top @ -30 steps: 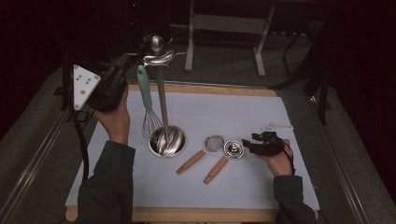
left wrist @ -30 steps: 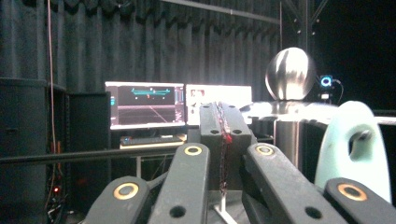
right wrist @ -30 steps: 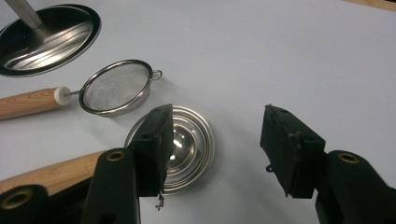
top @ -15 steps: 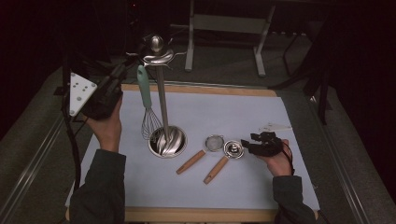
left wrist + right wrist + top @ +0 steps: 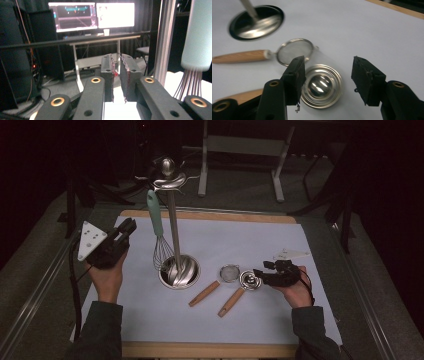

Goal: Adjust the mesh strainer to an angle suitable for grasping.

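A whisk with a pale green handle (image 5: pixel 153 206) hangs from the top of a chrome utensil stand (image 5: pixel 173 227). My left gripper (image 5: pixel 129 225) is left of the handle and apart from it. Its jaws have just been opening; a narrow gap shows between them in the left gripper view (image 5: pixel 116 60), with nothing in it. The whisk's handle (image 5: pixel 198 37) stands off to the right there. My right gripper (image 5: pixel 260 271) is open, its jaws (image 5: pixel 329 72) on either side of the round steel head of a wooden-handled spoon (image 5: pixel 320 86) on the white mat, clear of it.
A small wooden-handled strainer (image 5: pixel 230 272) lies beside the spoon (image 5: pixel 249 280), near the stand's round base (image 5: pixel 179 271). The white mat (image 5: pixel 250 240) rests on a wooden board. A metal post (image 5: pixel 163 37), a desk and lit screens (image 5: pixel 95 15) stand beyond the table.
My left gripper has drawn down and to the left, away from the whisk's handle, and the whisk stays hanging on the stand. The right gripper has kept still.
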`<state>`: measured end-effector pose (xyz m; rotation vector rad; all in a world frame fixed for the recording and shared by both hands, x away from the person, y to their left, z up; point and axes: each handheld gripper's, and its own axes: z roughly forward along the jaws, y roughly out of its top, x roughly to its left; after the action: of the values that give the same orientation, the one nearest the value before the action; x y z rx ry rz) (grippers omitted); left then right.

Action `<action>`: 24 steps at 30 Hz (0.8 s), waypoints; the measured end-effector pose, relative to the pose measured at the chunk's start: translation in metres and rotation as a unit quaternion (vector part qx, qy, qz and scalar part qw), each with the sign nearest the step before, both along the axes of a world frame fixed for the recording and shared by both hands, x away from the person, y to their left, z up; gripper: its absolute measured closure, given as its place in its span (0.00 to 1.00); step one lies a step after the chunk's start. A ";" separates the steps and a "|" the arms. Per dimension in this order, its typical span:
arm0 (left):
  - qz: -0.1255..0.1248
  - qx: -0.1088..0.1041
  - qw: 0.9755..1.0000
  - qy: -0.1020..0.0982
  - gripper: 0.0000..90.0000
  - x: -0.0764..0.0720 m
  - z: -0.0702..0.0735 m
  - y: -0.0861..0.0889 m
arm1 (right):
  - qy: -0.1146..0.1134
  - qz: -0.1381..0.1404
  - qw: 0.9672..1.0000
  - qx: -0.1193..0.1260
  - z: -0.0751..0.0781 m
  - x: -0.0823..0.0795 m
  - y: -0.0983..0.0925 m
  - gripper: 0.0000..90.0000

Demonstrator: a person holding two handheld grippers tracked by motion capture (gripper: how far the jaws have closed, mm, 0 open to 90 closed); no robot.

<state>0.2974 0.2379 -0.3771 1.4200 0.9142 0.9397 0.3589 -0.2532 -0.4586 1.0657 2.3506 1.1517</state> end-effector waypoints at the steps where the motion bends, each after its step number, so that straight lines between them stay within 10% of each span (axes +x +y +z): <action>1: 0.000 -0.003 1.000 0.002 0.89 -0.001 -0.004 0.002 | 0.002 0.011 1.000 0.010 0.003 0.001 0.002 0.49; 13: 0.043 -0.033 0.997 0.064 0.74 -0.023 -0.076 0.011 | -0.003 0.116 0.993 -0.015 0.028 0.014 0.047 0.50; 21: 0.060 -0.063 0.990 0.111 0.71 -0.030 -0.126 0.010 | 0.002 0.177 0.982 -0.063 0.019 0.023 0.085 0.44; 24: 0.056 -0.039 0.990 0.120 0.70 -0.028 -0.134 0.004 | -0.005 0.203 0.976 -0.072 0.011 0.026 0.100 0.41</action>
<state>0.2689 0.2423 -0.5106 1.4473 1.2077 0.8155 0.3846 -0.1530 -0.4472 0.5415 2.6751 1.0836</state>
